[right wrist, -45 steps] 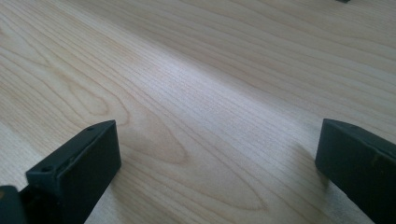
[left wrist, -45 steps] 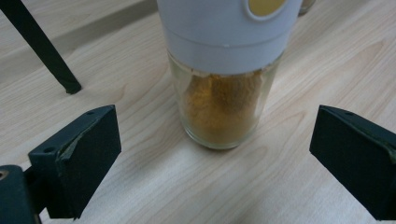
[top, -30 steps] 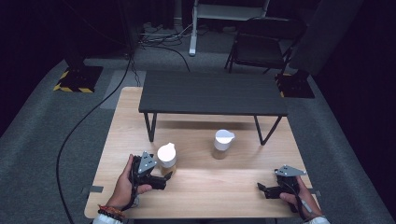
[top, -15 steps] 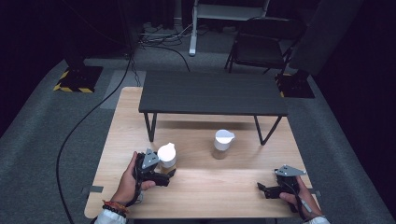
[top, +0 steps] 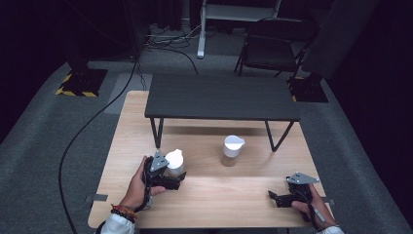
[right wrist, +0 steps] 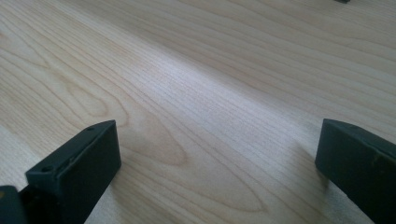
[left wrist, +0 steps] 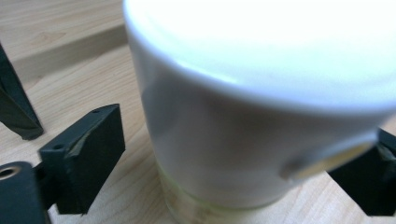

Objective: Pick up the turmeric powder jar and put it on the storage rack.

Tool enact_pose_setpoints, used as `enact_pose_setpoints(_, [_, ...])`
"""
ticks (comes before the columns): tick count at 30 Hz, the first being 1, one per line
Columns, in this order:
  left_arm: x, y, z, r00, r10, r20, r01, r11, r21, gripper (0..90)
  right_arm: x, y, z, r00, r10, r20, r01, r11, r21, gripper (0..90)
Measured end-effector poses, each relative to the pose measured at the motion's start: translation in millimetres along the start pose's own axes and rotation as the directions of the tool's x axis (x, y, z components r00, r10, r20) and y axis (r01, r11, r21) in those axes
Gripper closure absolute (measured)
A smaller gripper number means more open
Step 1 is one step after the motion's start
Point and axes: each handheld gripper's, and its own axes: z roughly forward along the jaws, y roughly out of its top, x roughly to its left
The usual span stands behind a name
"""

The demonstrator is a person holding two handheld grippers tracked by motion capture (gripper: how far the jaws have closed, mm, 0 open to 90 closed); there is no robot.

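A jar with a white lid [top: 174, 161] stands on the wooden table [top: 219, 195] at the front left. My left gripper [top: 174, 178] reaches around it from the left side. In the left gripper view the jar [left wrist: 243, 116] sits between the jaws, whose left pad [left wrist: 88, 163] still stands a little off its wall. These jaws have just been closing, with the jar between them. A second white-lidded jar [top: 233, 150] stands at the table's middle. My right gripper [top: 273, 197] rests at the front right, open over bare wood [right wrist: 215, 163].
A low black table [top: 221, 97] stands on the far half of the wooden table, its legs just behind both jars. A folding chair [top: 272, 44] and cables lie on the grey floor beyond. Bare wood lies between the two grippers.
My left gripper has edged right, closer around the left jar. The right hand has stayed in place.
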Motion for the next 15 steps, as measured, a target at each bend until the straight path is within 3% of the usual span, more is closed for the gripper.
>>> enact_pose_setpoints(3, [-4.6,-0.4,1.1,0.9998,0.004,-0.018,-0.005,1.0000,-0.007,11.1,0.0,0.0,0.0,1.0000,0.000,0.000,0.000,1.000,0.000,0.0])
enact_pose_setpoints(8, [-10.9,-4.9,0.6,0.9993,0.014,-0.034,-0.015,0.9995,-0.026,29.2,-0.1,0.1,0.1,1.0000,0.000,0.000,0.000,1.000,0.000,0.0])
enact_pose_setpoints(15, [-18.2,-2.3,0.1,0.9979,0.030,-0.057,-0.031,0.9994,-0.015,29.9,-0.1,0.1,0.1,1.0000,0.000,0.000,0.000,1.000,0.000,0.0])
